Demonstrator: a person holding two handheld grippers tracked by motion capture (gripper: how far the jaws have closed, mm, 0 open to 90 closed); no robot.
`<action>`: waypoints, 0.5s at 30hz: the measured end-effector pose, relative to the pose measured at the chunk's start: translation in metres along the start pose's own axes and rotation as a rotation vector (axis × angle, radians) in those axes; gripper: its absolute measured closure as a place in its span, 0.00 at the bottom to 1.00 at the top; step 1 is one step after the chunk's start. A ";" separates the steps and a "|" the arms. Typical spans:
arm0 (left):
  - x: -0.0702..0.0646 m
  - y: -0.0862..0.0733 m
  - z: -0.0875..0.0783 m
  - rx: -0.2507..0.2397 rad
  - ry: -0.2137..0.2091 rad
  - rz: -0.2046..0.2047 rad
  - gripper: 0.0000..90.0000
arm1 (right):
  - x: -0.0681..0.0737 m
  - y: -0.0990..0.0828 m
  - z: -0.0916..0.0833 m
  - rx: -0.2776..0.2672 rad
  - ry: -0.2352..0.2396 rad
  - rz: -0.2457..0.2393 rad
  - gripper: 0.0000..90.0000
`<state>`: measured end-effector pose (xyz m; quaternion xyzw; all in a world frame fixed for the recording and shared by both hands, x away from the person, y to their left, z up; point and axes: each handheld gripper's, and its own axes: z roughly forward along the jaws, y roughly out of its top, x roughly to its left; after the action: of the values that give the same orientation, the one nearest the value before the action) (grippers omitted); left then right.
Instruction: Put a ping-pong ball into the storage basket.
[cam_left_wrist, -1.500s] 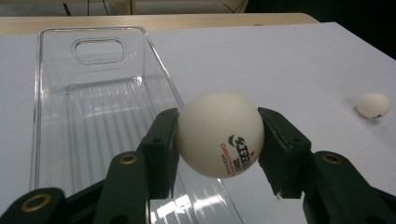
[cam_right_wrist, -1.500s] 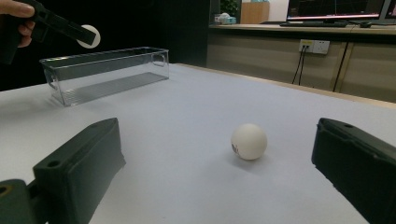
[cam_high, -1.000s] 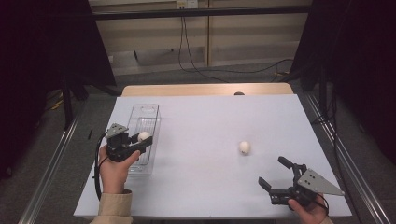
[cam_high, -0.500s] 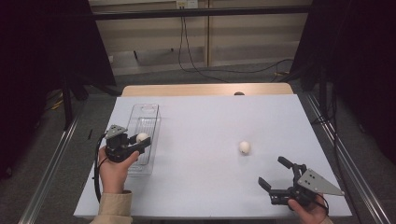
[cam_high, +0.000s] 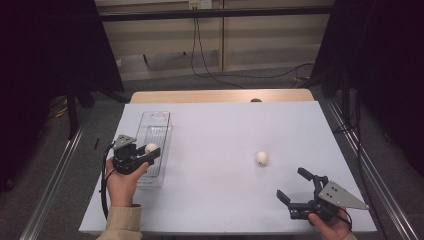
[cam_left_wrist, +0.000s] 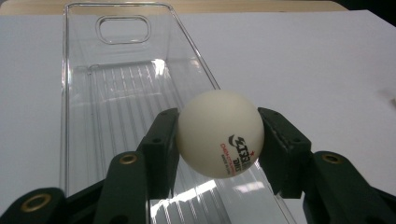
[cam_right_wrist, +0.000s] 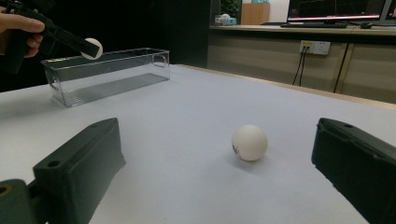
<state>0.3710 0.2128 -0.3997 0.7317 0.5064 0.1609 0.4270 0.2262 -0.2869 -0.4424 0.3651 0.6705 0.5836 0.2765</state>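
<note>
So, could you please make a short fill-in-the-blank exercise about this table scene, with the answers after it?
1. The left gripper holds a white ____ between its fingers.
2. It holds it above a clear plastic ____, which stands on the table.
3. A second ball lies on the table in front of the ____ gripper.
4. The fingers of the right gripper are ____, with nothing between them.

Missing words: ball; box; right; open

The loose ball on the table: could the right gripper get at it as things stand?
Probably yes. The right gripper is open, and the loose ball lies ahead between its jaws on bare table with nothing between.
</note>
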 end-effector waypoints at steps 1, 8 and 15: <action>0.000 0.000 0.000 0.000 -0.001 -0.002 0.57 | 0.000 0.000 0.000 0.000 0.000 0.000 0.01; 0.001 -0.001 0.001 0.007 0.010 0.006 0.57 | 0.000 0.000 0.000 -0.001 0.000 0.001 0.01; 0.001 -0.002 0.003 0.011 0.013 0.009 0.57 | 0.000 0.000 0.000 -0.001 0.001 -0.001 0.01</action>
<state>0.3721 0.2126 -0.4033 0.7352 0.5070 0.1647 0.4187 0.2262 -0.2869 -0.4424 0.3644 0.6704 0.5841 0.2765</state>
